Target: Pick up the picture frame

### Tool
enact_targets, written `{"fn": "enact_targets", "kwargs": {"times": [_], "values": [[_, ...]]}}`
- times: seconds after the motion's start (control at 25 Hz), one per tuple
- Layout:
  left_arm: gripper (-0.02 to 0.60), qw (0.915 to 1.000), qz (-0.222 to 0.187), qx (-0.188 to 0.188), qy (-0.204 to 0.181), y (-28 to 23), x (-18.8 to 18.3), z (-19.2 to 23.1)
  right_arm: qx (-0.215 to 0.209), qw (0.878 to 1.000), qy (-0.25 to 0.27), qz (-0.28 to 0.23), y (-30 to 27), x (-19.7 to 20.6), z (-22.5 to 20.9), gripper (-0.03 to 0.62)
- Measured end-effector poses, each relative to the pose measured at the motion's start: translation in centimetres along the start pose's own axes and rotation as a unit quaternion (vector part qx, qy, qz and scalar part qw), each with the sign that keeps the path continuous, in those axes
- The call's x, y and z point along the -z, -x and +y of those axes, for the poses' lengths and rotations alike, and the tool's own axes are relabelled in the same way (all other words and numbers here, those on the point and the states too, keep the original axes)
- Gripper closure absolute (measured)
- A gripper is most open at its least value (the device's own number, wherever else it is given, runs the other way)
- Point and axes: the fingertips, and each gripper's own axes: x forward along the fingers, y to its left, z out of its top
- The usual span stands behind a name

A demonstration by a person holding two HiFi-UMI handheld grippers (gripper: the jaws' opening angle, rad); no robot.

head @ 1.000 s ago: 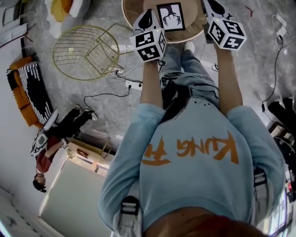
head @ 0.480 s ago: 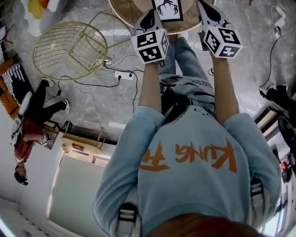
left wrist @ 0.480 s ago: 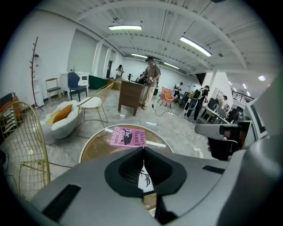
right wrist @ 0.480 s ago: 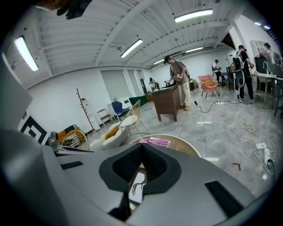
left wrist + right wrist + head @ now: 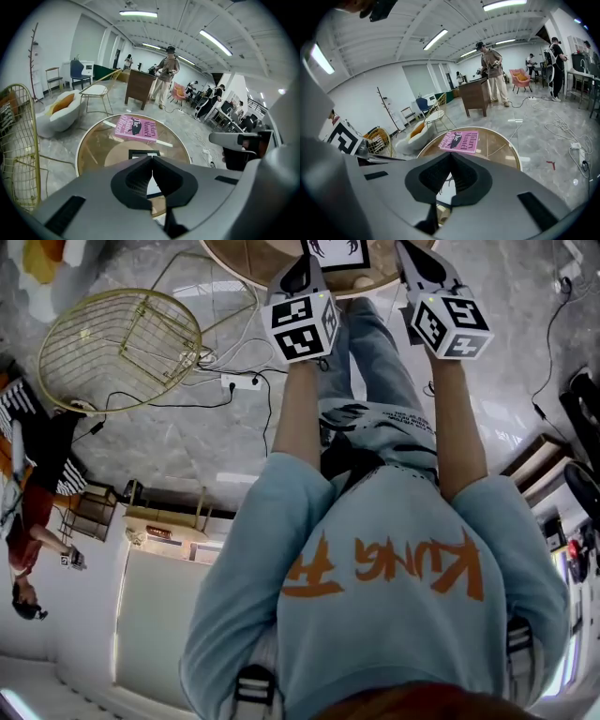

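The picture frame (image 5: 335, 249), black-edged with a white print, lies flat on the round glass table (image 5: 239, 266) at the top edge of the head view. My left gripper (image 5: 298, 277) hovers over the table's near rim just left of the frame, and its jaws are shut with nothing between them. My right gripper (image 5: 417, 263) hangs just right of the frame, also shut and empty. In the left gripper view the frame (image 5: 143, 153) shows past the closed jaws (image 5: 152, 161). In the right gripper view part of the frame (image 5: 445, 187) peeks below the closed jaws (image 5: 451, 157).
A pink book (image 5: 136, 129) lies on the table's far side. A gold wire chair (image 5: 122, 348) stands to the left, with a power strip and cables (image 5: 239, 382) on the floor. A white lounge chair (image 5: 58, 110) and a standing person (image 5: 168, 77) are beyond the table.
Both grippers have come down toward the table, staying either side of the frame. In the head view the frame and table have slid up to the top edge.
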Motion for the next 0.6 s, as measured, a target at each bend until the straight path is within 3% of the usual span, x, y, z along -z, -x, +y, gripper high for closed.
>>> {"fn": "enact_targets", "kwargs": {"times": [0.6], "values": [[0.561, 0.9986, 0.046, 0.002, 0.027, -7.5, 6.0, 3.8, -0.016, 0.998, -0.001, 0.065, -6.9, 8.5, -2.3, 0.595]]}}
